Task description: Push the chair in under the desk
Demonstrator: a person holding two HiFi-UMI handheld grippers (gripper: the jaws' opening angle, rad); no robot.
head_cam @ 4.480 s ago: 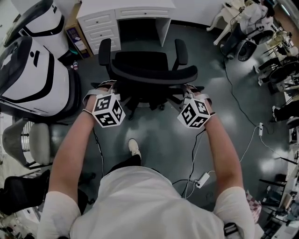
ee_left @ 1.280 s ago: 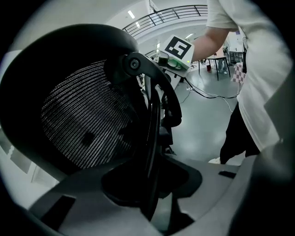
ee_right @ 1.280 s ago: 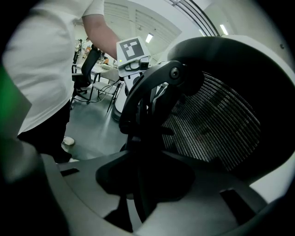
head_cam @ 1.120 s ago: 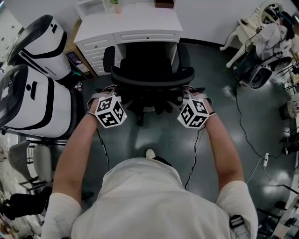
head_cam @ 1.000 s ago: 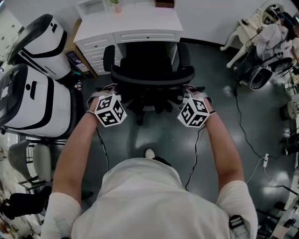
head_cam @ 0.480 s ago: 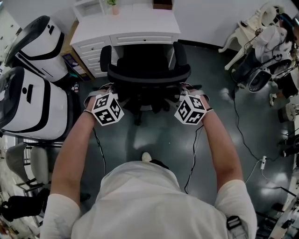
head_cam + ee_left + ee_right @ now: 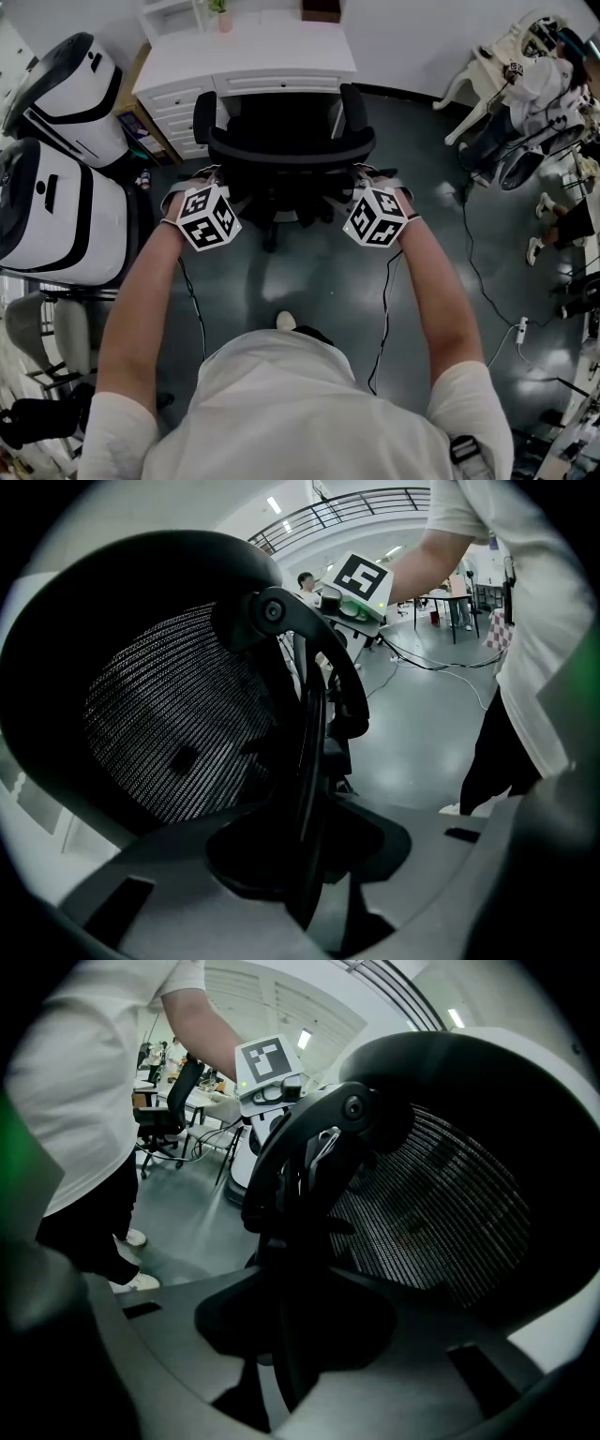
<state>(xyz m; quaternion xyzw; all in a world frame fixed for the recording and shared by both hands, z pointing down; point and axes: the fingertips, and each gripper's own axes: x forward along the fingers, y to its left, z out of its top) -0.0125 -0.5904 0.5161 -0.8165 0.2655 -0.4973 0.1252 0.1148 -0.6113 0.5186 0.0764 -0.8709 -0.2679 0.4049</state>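
A black mesh-backed office chair (image 7: 291,148) stands facing the white desk (image 7: 248,58), its seat partly under the desk's top. My left gripper (image 7: 204,178) is shut on the left edge of the backrest, and my right gripper (image 7: 371,176) is shut on the right edge. In the left gripper view the backrest's black frame edge (image 7: 309,761) runs down between the grey jaws of the left gripper (image 7: 305,860), mesh to its left. The right gripper view mirrors this: the frame edge (image 7: 291,1241) sits within the right gripper (image 7: 281,1340), mesh to its right.
Two large white-and-black machines (image 7: 52,202) stand close on the left, beside the desk's drawer unit (image 7: 178,108). Cables (image 7: 384,300) trail on the grey floor near my foot (image 7: 284,321). More chairs and gear crowd the right side (image 7: 525,94) and lower left (image 7: 52,328).
The chair has rolled toward the desk with both grippers still on its backrest; the seat sits further under the desk top than before.
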